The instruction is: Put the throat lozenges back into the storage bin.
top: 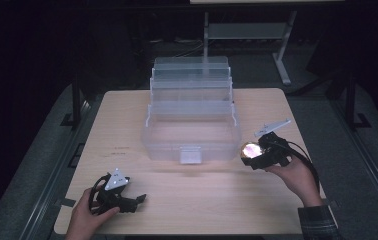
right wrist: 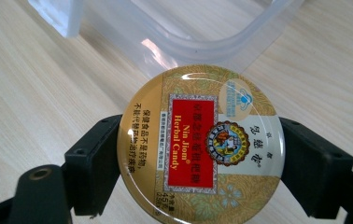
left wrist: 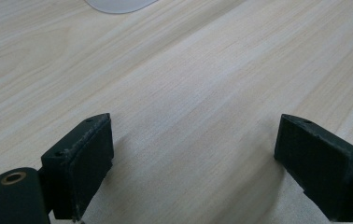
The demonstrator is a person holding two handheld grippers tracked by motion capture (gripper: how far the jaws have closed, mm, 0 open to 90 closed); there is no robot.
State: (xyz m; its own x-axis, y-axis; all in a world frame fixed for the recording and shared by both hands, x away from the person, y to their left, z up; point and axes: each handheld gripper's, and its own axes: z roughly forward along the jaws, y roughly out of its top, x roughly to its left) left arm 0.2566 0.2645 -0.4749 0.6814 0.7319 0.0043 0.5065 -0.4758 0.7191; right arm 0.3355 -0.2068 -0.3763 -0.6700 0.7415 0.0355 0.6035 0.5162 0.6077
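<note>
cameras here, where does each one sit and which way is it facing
High view: above the person's side, looking forward and down at the table, clear box, both hands and grippers.
Left gripper view: on the left gripper, facing bare tabletop between open jaws.
Right gripper view: on the right gripper, facing its clamped candy tin.
Shared: high and right gripper views both show tin and box.

one candy tin (right wrist: 200, 142), one clear organizer box (top: 192, 120), two grippers
</note>
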